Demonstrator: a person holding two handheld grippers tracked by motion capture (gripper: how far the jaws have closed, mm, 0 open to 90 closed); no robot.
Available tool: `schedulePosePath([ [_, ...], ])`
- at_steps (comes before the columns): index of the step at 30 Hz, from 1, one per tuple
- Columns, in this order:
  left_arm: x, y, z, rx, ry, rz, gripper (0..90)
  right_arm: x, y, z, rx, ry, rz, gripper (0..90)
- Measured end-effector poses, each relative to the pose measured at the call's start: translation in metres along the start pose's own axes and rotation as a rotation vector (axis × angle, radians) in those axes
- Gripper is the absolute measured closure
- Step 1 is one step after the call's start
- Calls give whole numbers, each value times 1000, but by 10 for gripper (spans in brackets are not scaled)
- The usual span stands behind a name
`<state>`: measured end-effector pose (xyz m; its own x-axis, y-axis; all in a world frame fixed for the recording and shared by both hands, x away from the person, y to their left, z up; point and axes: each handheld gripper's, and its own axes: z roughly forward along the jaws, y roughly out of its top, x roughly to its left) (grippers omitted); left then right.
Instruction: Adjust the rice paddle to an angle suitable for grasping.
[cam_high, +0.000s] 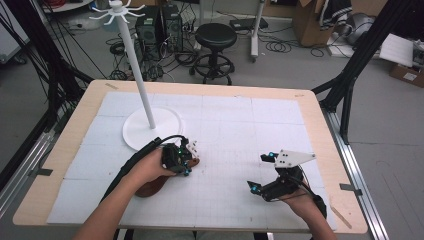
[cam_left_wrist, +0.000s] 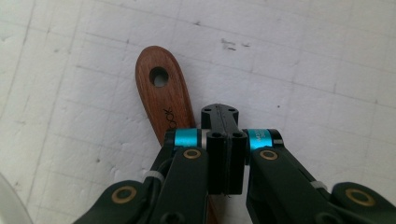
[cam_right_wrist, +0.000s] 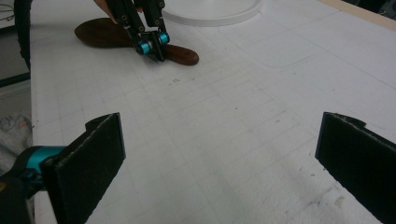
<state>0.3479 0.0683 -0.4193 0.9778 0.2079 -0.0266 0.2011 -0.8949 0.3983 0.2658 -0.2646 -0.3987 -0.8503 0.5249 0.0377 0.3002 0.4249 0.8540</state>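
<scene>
A dark wooden spatula (cam_high: 150, 187) lies flat on the white mat, and its handle end (cam_left_wrist: 161, 93) has a round hole. My left gripper (cam_high: 187, 160) is shut, its jaws pressed together with nothing between them. Its tips (cam_left_wrist: 220, 112) stand over the right edge of the handle, which passes beneath the left jaw. The right gripper view shows those tips (cam_right_wrist: 154, 49) down at the spatula's handle (cam_right_wrist: 184, 55); whether they touch it I cannot tell. My right gripper (cam_high: 260, 172) hovers open at the front right, and its black pads (cam_right_wrist: 93, 158) stand wide apart over bare mat.
A white stand with a round base (cam_high: 152, 127), a tall pole and hooks at the top rises just behind the left hand. The white gridded mat (cam_high: 250, 130) covers the wooden table (cam_high: 320, 125). A stool and cables are on the floor beyond.
</scene>
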Motion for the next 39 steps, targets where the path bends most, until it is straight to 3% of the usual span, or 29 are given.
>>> schedulePosePath([
  [8,-4,0,-5,2,30,-1,874,0,0,0,0,-1,-1,5],
  [13,-7,-3,-18,-46,36,-25,827,0,0,-1,-1,-1,2,6],
  [15,-6,-8,-25,-80,41,-59,806,0,0,-1,-3,-1,3,5],
  [16,-6,-8,-25,-80,41,-59,798,0,0,-1,-2,-2,3,6],
  [17,-5,-12,-29,-97,41,-98,779,0,0,-1,-1,-2,3,5],
  [18,-5,-12,-29,-97,41,-98,761,0,0,-1,0,-1,3,5],
  [22,-4,-18,-37,-129,52,-160,718,0,0,-1,-1,1,3,6],
  [27,-5,-22,-48,-152,66,-218,616,-1,0,-1,-3,-3,11,6],
  [32,-7,-27,-54,-167,88,-237,541,-2,2,0,-6,-4,12,5],
  [34,-8,-29,-55,-170,80,-241,451,-1,3,0,-4,-4,12,6],
  [36,-8,-31,-56,-174,79,-239,426,-1,3,1,-2,-4,12,6],
  [37,-8,-33,-56,-168,70,-246,361,-1,3,1,0,-5,14,5],
  [39,-8,-34,-56,-169,70,-249,332,-1,3,1,0,-7,14,5],
])
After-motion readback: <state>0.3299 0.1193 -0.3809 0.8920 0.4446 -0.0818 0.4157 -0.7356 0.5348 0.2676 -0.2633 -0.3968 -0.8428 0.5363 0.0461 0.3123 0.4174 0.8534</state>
